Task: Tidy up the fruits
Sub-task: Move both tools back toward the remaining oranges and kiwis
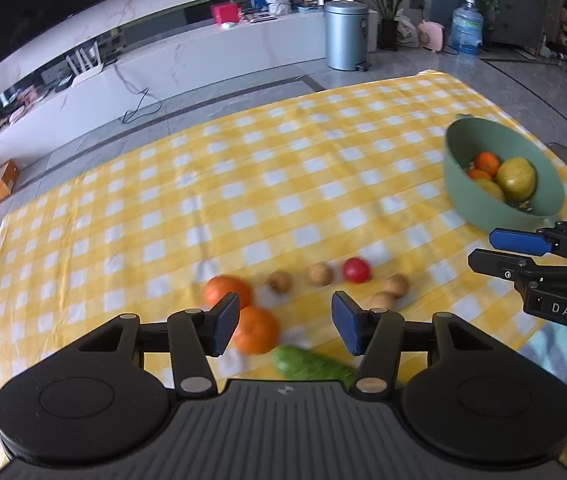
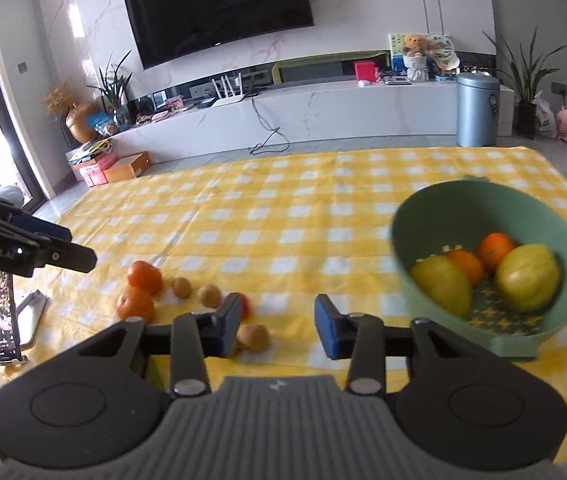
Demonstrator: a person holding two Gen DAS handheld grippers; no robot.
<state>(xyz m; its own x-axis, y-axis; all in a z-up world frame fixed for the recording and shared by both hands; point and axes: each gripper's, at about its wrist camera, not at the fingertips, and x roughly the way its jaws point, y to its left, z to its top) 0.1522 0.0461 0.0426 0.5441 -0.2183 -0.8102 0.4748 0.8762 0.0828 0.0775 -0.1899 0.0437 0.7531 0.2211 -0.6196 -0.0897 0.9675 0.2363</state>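
Observation:
A green bowl [image 1: 479,210] [image 2: 523,346] stands at the right of the yellow checked cloth, holding two oranges [image 2: 495,250] and two yellow-green fruits [image 2: 527,278]. Loose on the cloth lie two oranges [image 1: 227,290] [image 2: 144,276], several small brown fruits [image 1: 320,274] [image 2: 253,336], a red fruit [image 1: 357,270] and a green fruit [image 1: 307,364]. My left gripper [image 1: 285,322] [image 2: 75,246] hangs open above the oranges and the green fruit, nothing gripped. My right gripper [image 2: 279,328] [image 1: 483,248] is open beside the bowl, empty, its left finger hiding part of the red fruit.
A phone on a stand [image 2: 1,320] sits at the table's left front corner. Beyond the table's far edge are a white TV console [image 2: 323,108], a grey bin [image 2: 477,110] and boxes on the floor [image 2: 123,168].

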